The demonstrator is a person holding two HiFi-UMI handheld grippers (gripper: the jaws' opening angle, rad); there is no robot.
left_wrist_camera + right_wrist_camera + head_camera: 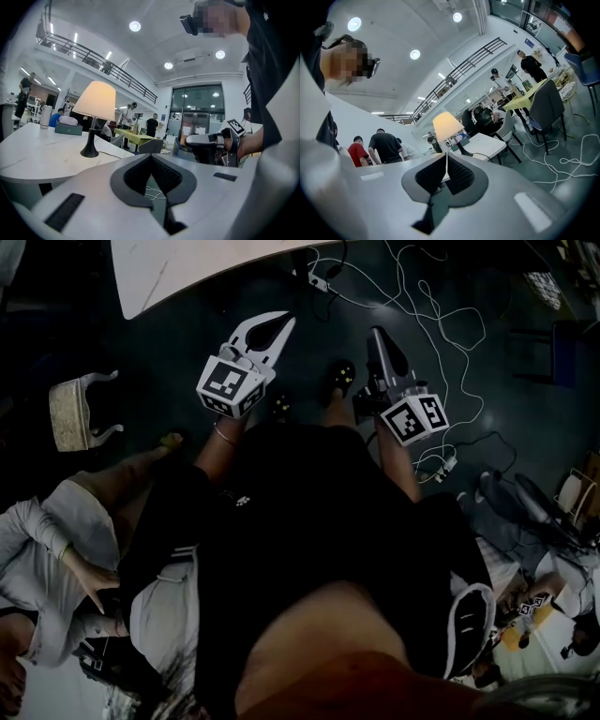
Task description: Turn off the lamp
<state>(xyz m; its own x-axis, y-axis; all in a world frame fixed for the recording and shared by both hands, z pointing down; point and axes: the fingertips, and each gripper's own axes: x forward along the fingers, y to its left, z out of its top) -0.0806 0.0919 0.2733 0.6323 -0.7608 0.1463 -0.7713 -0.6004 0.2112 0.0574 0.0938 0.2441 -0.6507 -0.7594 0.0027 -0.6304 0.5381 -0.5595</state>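
Room: a high, bright hall with round ceiling lights, a railed balcony (93,58) and glass doors (197,110) at the back.
Head view, floor: a dark floor (525,427) with white cables (441,324) looping across it. A corner of a white surface (178,268) shows at the top edge. The lamp is outside this view.
Head view, left hand-held gripper (284,324): white, held out in front of the person, tips together, nothing between them.
Head view, right hand-held gripper (378,336): dark, near the left one, pointing towards the cables.
Left gripper view, lamp (95,105): lit, its cream shade glowing. It stands upright on a black foot on the white surface, beyond the jaws and to their left, apart from them.
Left gripper view, by the lamp: a dark green box (68,127) sits just left of the lamp's foot, and a pale bottle (45,116) further left. A thin cord (112,155) runs right from the foot.
Left gripper view, jaws: drawn narrow, tips meeting, empty. The right hand-held gripper shows to the right of the lamp, well apart from it.
Right gripper view, lamp: lit, straight beyond the jaw tips, standing on the white surface, untouched.
Right gripper view, jaws: closed tip to tip, holding nothing.
Right gripper view, around the lamp: grey chairs (546,105) and a yellow table (525,96) to its right, with cables on the floor below those. People (386,145) stand to its left.
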